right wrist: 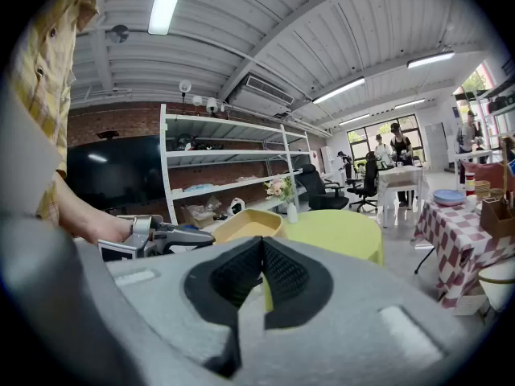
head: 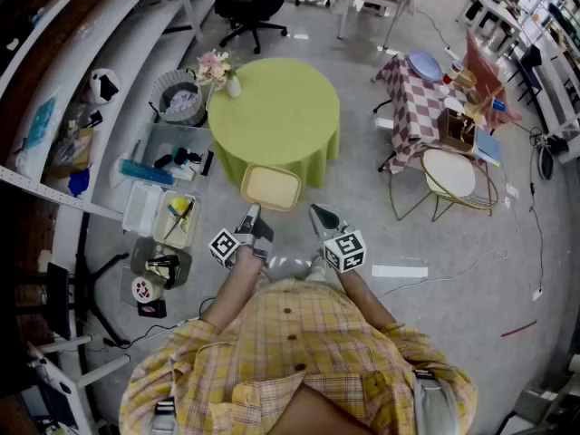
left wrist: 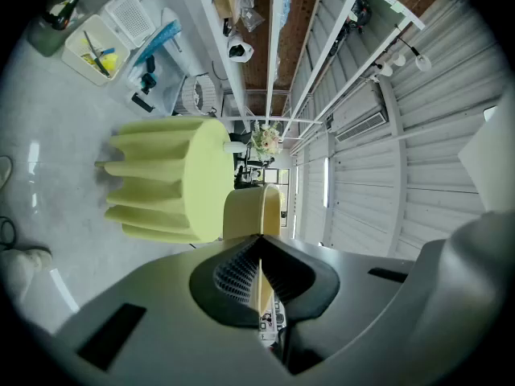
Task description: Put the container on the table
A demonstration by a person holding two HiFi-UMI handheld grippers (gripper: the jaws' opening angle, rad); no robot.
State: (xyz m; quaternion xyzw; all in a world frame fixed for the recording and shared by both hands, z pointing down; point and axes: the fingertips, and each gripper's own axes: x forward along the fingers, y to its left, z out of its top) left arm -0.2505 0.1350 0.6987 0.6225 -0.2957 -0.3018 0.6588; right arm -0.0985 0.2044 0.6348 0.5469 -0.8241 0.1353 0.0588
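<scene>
The container (head: 270, 188) is a shallow pale yellow tray, hanging in the air just in front of the round table with a lime-green cloth (head: 276, 107). My left gripper (head: 251, 211) is shut on its near rim; in the left gripper view the thin rim (left wrist: 259, 284) runs between the closed jaws and the container (left wrist: 253, 209) rises beyond them, next to the table (left wrist: 201, 179). To the right of the container, my right gripper (head: 317, 210) is shut and holds nothing. The right gripper view shows the container (right wrist: 241, 225), the left gripper (right wrist: 161, 236) and the table (right wrist: 338, 232) ahead.
A small vase of flowers (head: 222, 69) stands at the table's far left edge. Plastic bins (head: 168, 216) and a wire basket (head: 178, 98) lie on the floor by the shelving at left. A checkered table (head: 421, 98) and a round chair (head: 449, 175) stand at right.
</scene>
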